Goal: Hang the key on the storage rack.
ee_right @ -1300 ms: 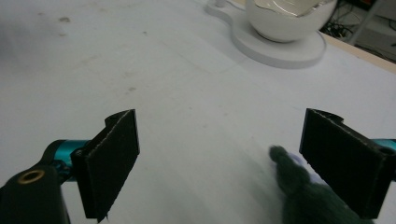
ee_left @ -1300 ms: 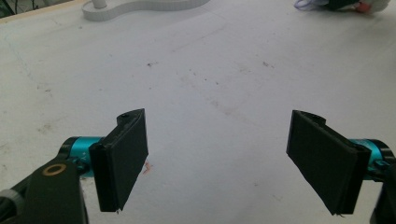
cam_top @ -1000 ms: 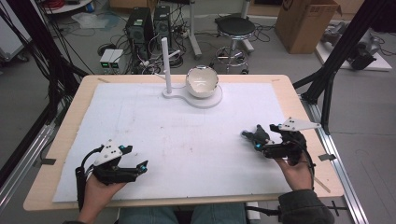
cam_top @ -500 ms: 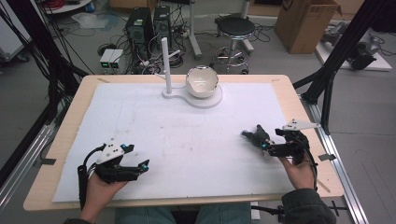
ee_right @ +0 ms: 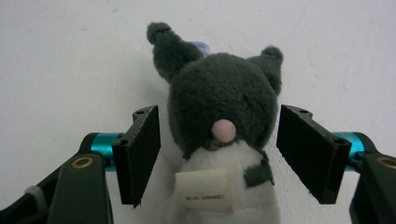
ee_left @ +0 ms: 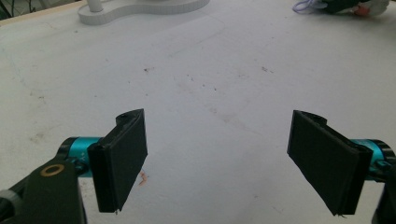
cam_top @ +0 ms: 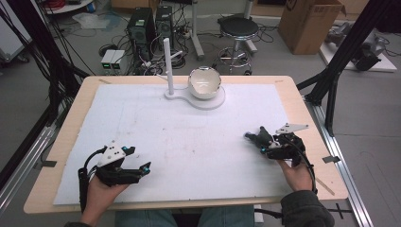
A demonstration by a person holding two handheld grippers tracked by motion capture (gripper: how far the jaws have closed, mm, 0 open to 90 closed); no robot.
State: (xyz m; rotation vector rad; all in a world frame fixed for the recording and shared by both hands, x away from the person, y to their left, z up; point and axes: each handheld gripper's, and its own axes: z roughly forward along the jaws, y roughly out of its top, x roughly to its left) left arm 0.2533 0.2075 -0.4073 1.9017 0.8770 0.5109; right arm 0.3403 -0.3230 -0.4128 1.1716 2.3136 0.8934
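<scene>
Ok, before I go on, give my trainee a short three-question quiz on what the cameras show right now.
1. True or false: the right gripper has its fingers pressed shut on the plush toy.
2. What sits between the left gripper's fingers? A) the white bowl B) nothing, just the white mat C) the toy.
3. Fill in: the bowl sits on a white stand at the table's ____ edge.

Key: 1 false, there are gaps on both sides of the toy; 2 B; 3 far.
</scene>
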